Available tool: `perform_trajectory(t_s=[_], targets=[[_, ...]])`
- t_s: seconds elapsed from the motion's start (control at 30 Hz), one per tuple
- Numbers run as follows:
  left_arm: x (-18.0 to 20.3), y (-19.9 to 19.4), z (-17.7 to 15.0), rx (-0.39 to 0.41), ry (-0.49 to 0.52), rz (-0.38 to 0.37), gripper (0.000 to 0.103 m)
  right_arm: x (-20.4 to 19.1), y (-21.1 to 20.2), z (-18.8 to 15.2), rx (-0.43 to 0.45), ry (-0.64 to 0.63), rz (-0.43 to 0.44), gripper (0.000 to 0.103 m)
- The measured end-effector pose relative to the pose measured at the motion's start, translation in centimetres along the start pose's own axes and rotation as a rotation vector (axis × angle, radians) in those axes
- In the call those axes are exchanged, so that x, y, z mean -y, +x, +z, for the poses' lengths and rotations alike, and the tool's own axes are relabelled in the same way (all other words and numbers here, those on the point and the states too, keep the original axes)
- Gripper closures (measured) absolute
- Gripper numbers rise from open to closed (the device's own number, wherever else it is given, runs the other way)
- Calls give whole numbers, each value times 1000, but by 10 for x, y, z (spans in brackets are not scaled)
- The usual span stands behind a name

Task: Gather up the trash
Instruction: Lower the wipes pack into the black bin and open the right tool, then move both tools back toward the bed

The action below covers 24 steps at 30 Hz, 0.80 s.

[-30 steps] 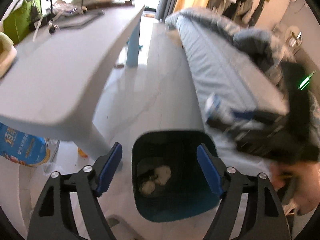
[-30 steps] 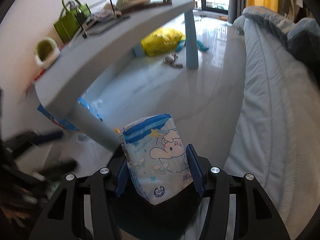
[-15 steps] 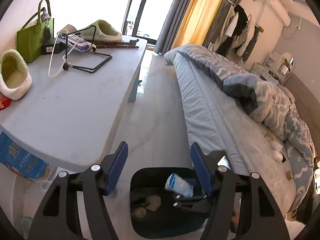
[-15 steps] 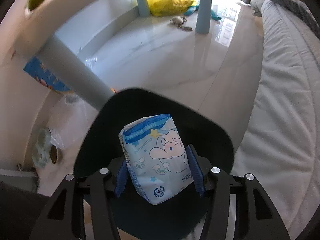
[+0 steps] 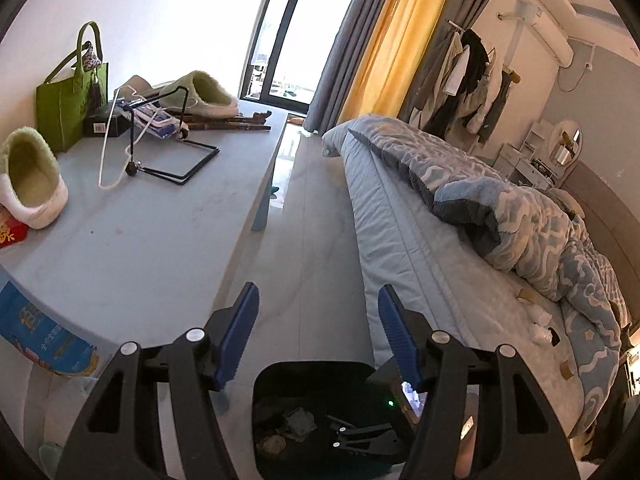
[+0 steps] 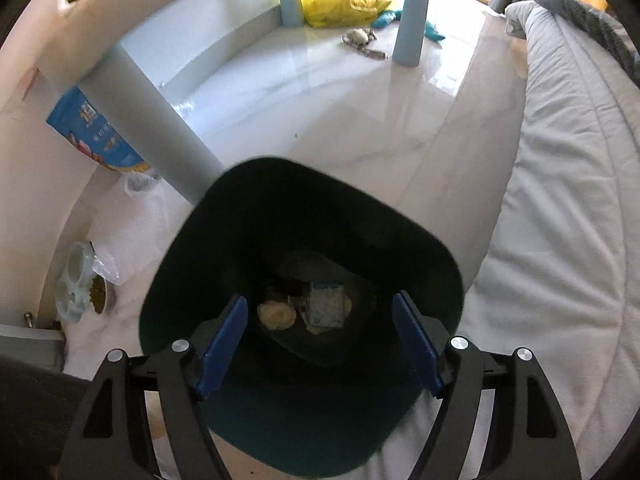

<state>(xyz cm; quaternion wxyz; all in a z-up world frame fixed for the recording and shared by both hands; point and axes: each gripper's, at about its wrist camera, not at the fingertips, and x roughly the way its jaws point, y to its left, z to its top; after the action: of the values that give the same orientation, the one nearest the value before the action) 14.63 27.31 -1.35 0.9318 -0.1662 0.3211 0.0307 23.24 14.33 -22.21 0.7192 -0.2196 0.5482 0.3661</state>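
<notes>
One dark bin [image 6: 352, 216] is seen on the floor. Inside it, one blue-and-white packet [image 6: 326, 308] and one pale crumpled wad [image 6: 277, 315] are counted. On the table [image 5: 132, 240], two green fleece slippers [image 5: 30, 178], one green bag [image 5: 70, 100] and one black wire stand [image 5: 176, 156] are counted. One bed [image 5: 420, 240] is seen.

The counter [image 5: 132, 240] fills the left of the left wrist view. On it, at upper left, stand a green bag [image 5: 70, 96], a black box [image 5: 105, 124] and a black wire stand [image 5: 176, 152]; a fuzzy slipper [image 5: 30, 176] lies at far left. The floor [image 6: 320, 104] carries the dark bin [image 6: 304, 264], with a blue bag [image 6: 96, 136] at left and a yellow bag [image 6: 340, 6] at top. The bed [image 5: 424, 248] on the right bears a blue blanket [image 5: 520, 216].
</notes>
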Motion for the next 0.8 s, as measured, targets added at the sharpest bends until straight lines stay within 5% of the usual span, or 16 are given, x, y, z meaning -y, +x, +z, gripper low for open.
perform_trajectory(t_s=[0.4, 0.8], targets=[[32, 1, 11, 41, 24, -15, 39, 6, -65, -1, 165, -25, 78, 27], [79, 11, 15, 61, 45, -55, 39, 55, -143, -29, 345, 46, 47, 27]])
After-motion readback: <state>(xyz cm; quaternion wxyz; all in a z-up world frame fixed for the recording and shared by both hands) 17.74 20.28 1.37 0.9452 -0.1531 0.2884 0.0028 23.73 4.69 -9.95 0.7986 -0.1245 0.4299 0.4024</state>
